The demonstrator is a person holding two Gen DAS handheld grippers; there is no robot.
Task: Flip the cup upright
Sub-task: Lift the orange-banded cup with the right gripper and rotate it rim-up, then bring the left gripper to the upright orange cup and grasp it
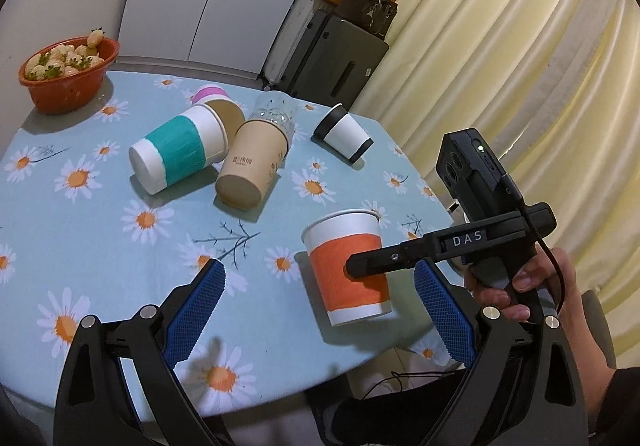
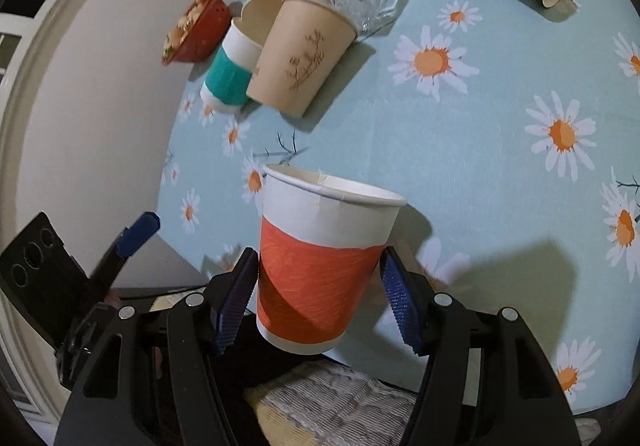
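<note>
An orange-banded white paper cup (image 1: 349,266) (image 2: 320,262) stands upright, mouth up, near the table's front right edge. My right gripper (image 2: 316,298) is closed around its orange band, blue pads (image 2: 234,306) touching both sides; one of its fingers shows in the left wrist view (image 1: 384,258) against the cup. My left gripper (image 1: 320,310) is open and empty, just in front of the cup. A teal-banded cup (image 1: 178,150), a tan cup (image 1: 252,166), a black-banded white cup (image 1: 344,132), a pink-banded cup (image 1: 208,92) and a clear glass (image 1: 276,114) lie on their sides.
A round table with a blue daisy cloth (image 1: 100,246) carries everything. A red bowl (image 1: 68,78) of fruit sits at the far left. Black cases and boxes (image 1: 332,58) stand behind the table, a yellow curtain (image 1: 520,66) to the right.
</note>
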